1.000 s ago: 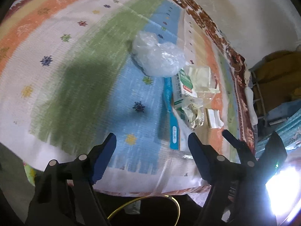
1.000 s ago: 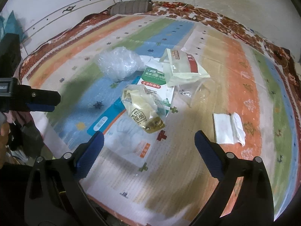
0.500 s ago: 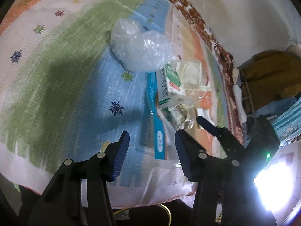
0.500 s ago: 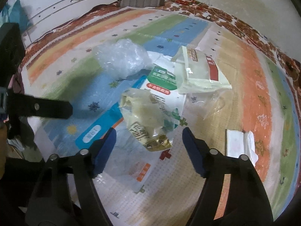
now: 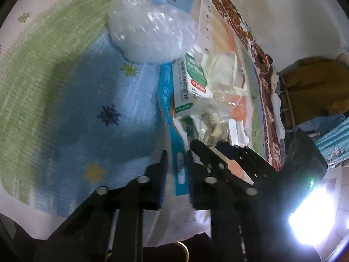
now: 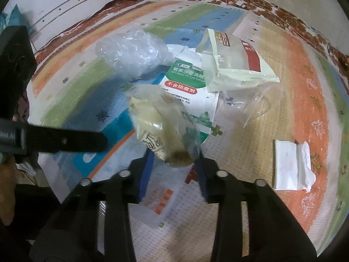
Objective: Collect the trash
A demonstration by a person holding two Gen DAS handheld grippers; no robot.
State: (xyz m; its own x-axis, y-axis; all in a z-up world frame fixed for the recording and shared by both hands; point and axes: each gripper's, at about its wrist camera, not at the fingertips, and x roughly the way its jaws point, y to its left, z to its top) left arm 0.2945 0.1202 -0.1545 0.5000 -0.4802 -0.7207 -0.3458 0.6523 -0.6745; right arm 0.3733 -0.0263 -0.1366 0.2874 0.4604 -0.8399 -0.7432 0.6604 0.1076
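While gathering the litter piled on the striped bedspread, start with the left gripper, low at six o'clock in its own view, jaws just drawn in to a narrow slit with the blue edge of the flat printed bag showing between them; true bite on that thin film impossible to confirm, so squeeze fully and test with a small lift before pulling away; expect slipping, or dragging of the eye-drop pack touching the bag at one o'clock, so raise slowly and keep the film level; leave the bubble-wrap wad at twelve o'clock for a later, wider grab; move on to the right gripper, at six o'clock in its view, jaws likewise just closed in and now pressing both sides of the crumpled yellowish wrapper; caught only near the wrapper's lower end, so firm up gently, given springy plastic liable to pop out; lift straight up, clear of the bag beneath; afterwards sweep rightward for the cream sachet at one o'clock, the clear zip bag at three o'clock, and the folded tissue at four o'clock, well apart from the pile.
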